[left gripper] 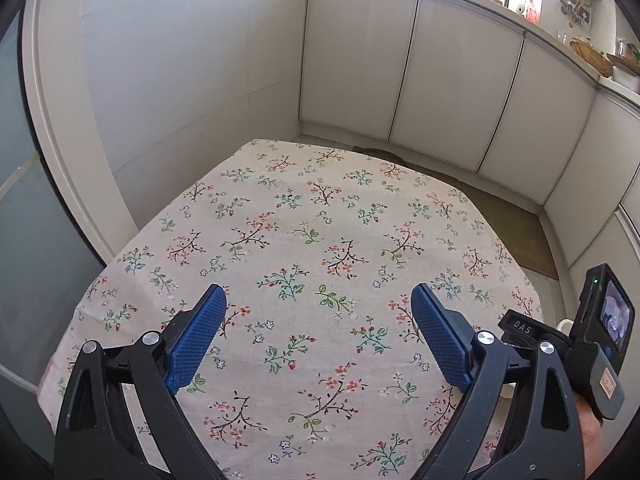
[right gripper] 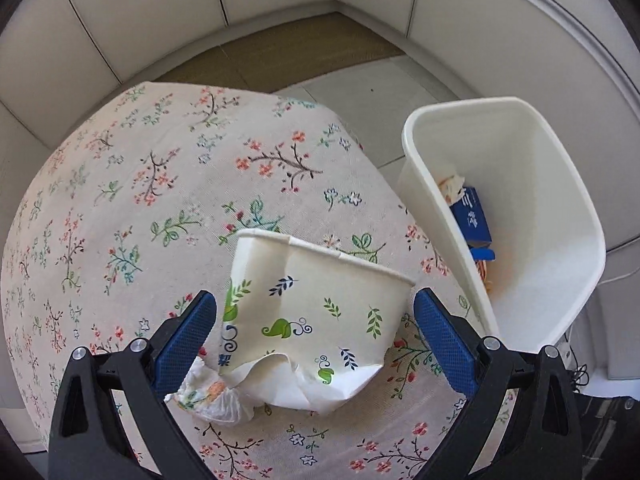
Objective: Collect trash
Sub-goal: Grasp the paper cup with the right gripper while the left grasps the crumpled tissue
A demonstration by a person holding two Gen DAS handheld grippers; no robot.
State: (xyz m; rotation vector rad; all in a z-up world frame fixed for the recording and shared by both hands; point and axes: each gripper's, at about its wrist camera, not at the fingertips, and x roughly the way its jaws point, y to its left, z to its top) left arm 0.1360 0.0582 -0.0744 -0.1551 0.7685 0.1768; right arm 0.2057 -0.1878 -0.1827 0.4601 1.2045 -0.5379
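Both wrist views overlook floral tablecloth (left gripper: pixel 304 216) closely

The paper cup (right gripper: pixel 316 312) hides part of the crumpled wrapper (right gripper: pixel 208 396) behind it.

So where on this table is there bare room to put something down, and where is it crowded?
Free: the flowered tablecloth ahead of the open left gripper, out to its far edge. Crowded: between the right gripper's fingers, where the crumpled paper cup and wrapper lie, near the bin.

1. We see a floral tablecloth (left gripper: pixel 304 240) covering the table.
2. White cabinet doors (left gripper: pixel 452 92) stand behind it.
3. A brown mat (right gripper: pixel 296 48) lies on the floor.
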